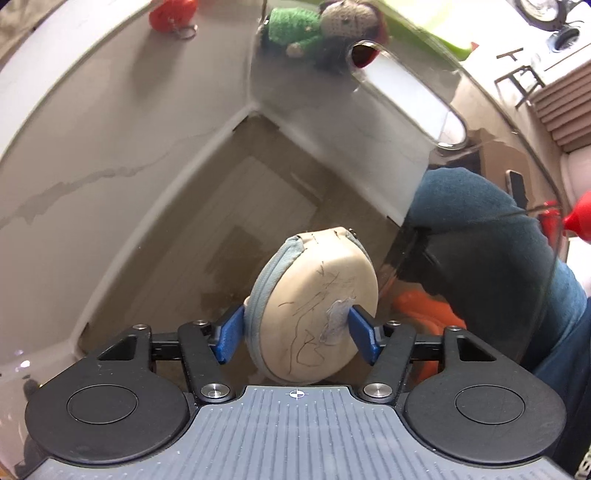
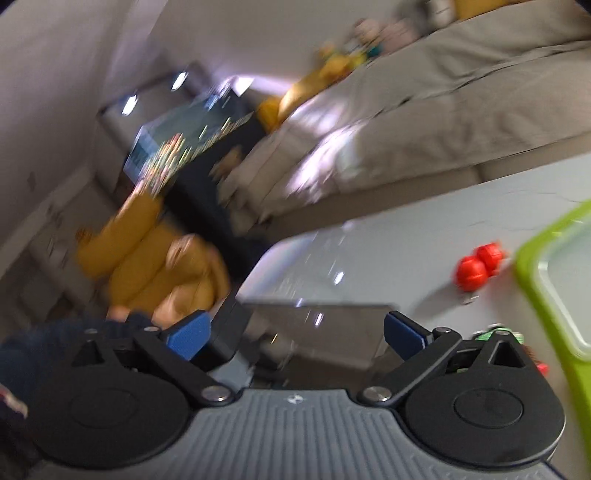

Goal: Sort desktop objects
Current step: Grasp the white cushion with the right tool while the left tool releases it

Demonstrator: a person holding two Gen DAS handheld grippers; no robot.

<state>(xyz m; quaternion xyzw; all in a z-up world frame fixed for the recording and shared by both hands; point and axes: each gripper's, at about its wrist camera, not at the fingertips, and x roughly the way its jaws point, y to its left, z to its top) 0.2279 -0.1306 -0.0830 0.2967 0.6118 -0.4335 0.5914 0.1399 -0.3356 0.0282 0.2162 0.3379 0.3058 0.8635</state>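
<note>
Left gripper [image 1: 295,334] jaws clamped on round cream zippered pouch [image 1: 314,306], inside clear plastic bin [image 1: 417,110]. Beyond bin wall: crocheted doll in green [image 1: 317,29]. Right gripper [image 2: 295,334] jaws wide apart, holding nothing, over grey surface [image 2: 388,251]; view blurred.

right view motion-blurred, green tray [image 2: 550,280] cropped
</note>
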